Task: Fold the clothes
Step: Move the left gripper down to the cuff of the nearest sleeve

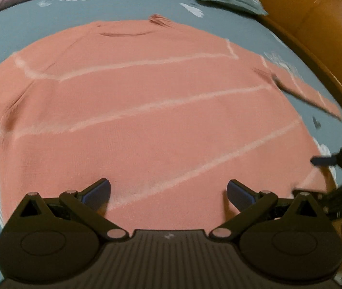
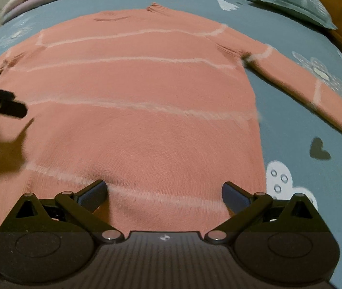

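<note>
Sweater [image 1: 147, 110], salmon pink with pale stripes, lies spread flat on the blue flowered bedsheet [image 1: 7, 36], stretching away ahead of both claws, neckline farthest off. Left gripper [image 1: 168, 192] hangs over the hem, jaws released wide and empty. Right gripper [image 2: 165, 192] likewise gapes over the hem, one sleeve [image 2: 315, 89] reaching off to its right.

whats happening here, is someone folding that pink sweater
Not yet folded. A pink striped sweater lies spread flat on a blue flowered bedsheet, sleeves out to the sides. A person holds the left hand-held gripper and the right hand-held gripper above its hem end, both open, gripping nothing.
</note>
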